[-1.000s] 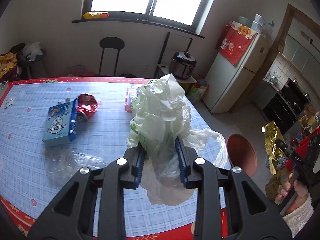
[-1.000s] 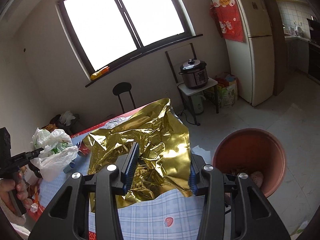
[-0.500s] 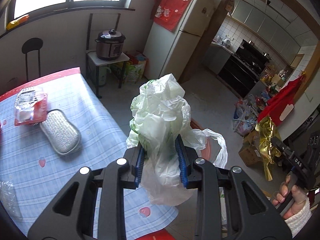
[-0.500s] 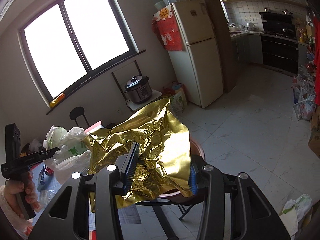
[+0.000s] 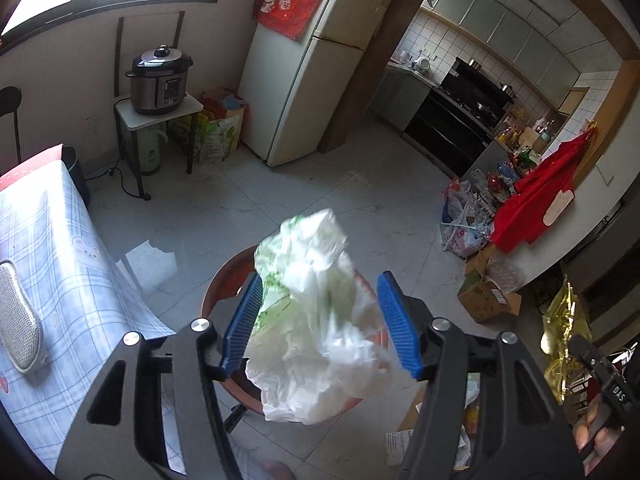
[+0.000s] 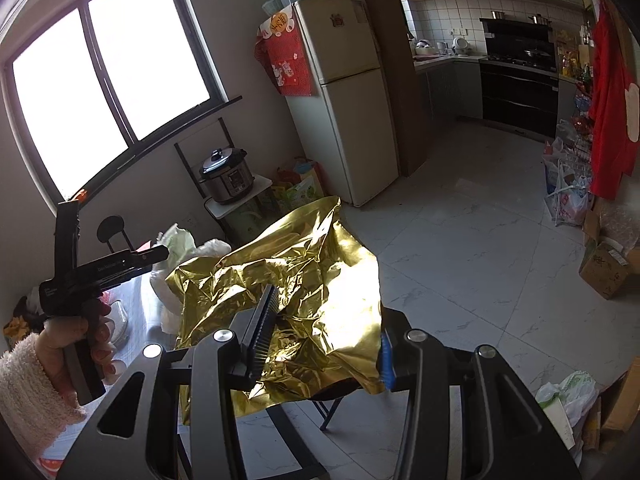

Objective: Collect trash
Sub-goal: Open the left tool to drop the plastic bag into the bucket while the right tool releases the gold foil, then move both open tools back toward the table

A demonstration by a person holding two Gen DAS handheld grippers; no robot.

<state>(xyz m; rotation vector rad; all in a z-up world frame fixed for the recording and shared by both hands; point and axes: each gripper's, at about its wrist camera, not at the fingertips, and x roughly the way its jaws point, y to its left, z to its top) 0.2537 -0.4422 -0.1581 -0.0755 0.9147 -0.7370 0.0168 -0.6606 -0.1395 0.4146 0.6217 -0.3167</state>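
Observation:
My left gripper [image 5: 320, 322] is open, jaws spread wide. A crumpled white and green plastic bag [image 5: 316, 312] is blurred between them, loose over the round red-brown bin [image 5: 224, 284] below. My right gripper [image 6: 324, 340] is shut on a crumpled gold foil sheet [image 6: 296, 300], which hides most of the bin beneath it. In the right wrist view the left gripper's handle [image 6: 92, 272] and the white bag [image 6: 180, 244] show at the left. In the left wrist view the gold foil [image 5: 564, 344] shows at the right edge.
The blue checked table [image 5: 52, 256] stands left of the bin, with a silver scouring pad [image 5: 16, 320] on it. A fridge [image 5: 304, 64], a rice cooker [image 5: 160, 80] on a small stand, cardboard boxes [image 5: 488, 300] and bags [image 5: 460, 220] stand around the tiled floor.
Both grippers swung from the table toward the bin. My left gripper has opened and let go of the plastic bag, which is dropping. The right still holds the foil.

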